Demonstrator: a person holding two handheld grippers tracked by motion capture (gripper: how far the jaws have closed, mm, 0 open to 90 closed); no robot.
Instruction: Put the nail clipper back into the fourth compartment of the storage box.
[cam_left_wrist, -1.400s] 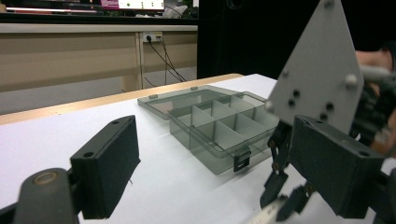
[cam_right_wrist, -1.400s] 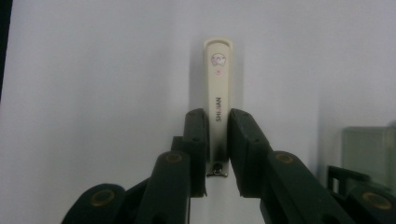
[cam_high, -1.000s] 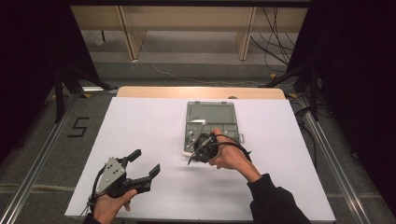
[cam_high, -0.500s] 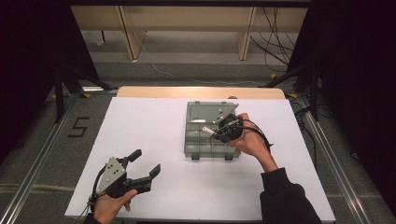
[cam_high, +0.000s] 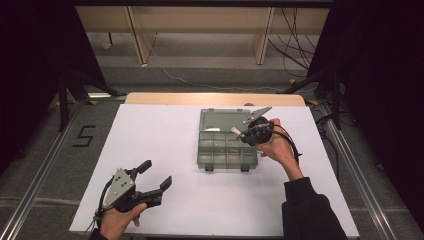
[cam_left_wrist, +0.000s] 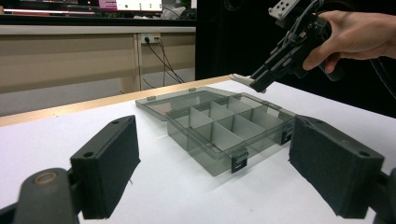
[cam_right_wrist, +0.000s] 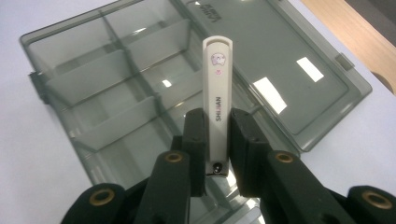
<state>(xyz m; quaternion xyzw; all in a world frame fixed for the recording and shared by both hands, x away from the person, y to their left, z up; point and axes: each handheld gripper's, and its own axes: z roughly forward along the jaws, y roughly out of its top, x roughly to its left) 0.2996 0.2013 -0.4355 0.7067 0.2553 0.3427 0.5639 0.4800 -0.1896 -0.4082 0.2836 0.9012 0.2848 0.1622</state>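
High view: a grey compartment box (cam_high: 227, 146) lies open just right of the white counter's (cam_high: 160, 135) centre, its lid flat toward 12 o'clock; the right claw (cam_high: 239, 133) hangs over the box's 2 o'clock corner, pinching a white nail clipper (cam_high: 235, 131); the left claw (cam_high: 156, 174) rests at the counter's 7 o'clock, jaws spread.

Left gripper view: the spread pads (cam_left_wrist: 110, 165) frame the box (cam_left_wrist: 224, 128); the right claw (cam_left_wrist: 259, 80) hovers above its far compartments, apart from the box.

Right gripper view: the pads (cam_right_wrist: 195, 140) press the clipper (cam_right_wrist: 217, 95) near its base; it points toward 12 o'clock over the dividers and lid.
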